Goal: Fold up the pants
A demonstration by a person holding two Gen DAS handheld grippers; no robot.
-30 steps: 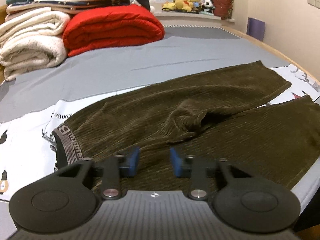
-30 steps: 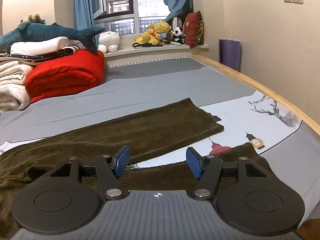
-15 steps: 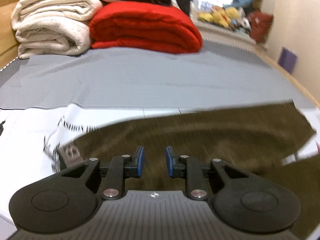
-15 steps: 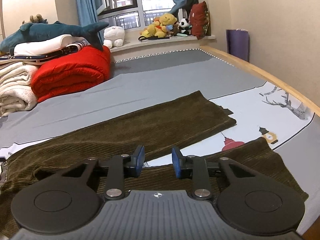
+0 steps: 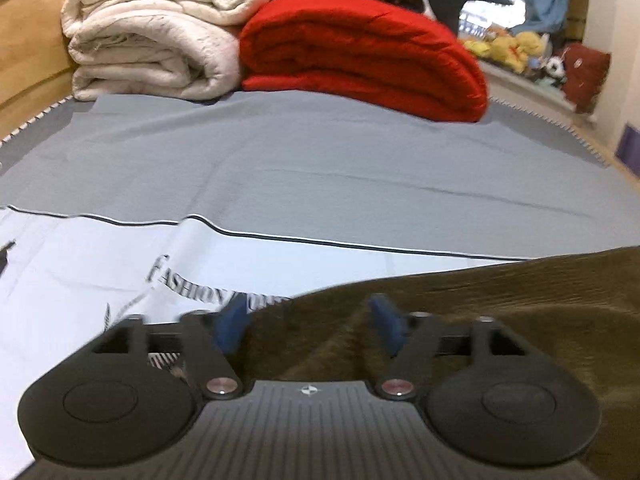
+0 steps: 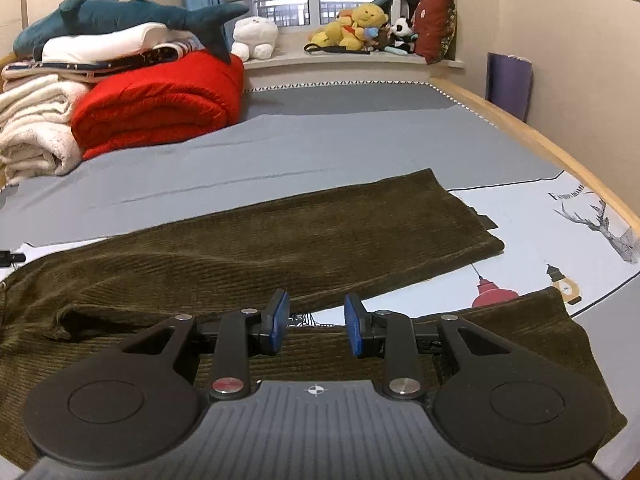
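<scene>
Lying spread across the bed sheet (image 6: 360,148), the olive corduroy pants (image 6: 280,240) are waiting for a first fold. Left gripper (image 5: 308,322) is hanging wide over the waist end, right gripper (image 6: 316,320) partly open above the near leg, apparently positioning to pinch fabric.

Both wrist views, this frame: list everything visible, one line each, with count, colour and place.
pants: one, olive corduroy, spread flat on the near bed, legs apart
printed sheet: one, white with drawings, under the pants
bed cover: one, grey, across the bed
red quilt: one, folded, far left
cream blankets: folded stack, beside the quilt
shark plush: one, blue, on top of the pile
stuffed toys: several, yellow, white and a panda, on the windowsill
purple bag: one, against the right wall
left gripper: black, blue pads, jaws open at the pants' waist end
right gripper: black, blue pads, jaws open over the near leg
</scene>
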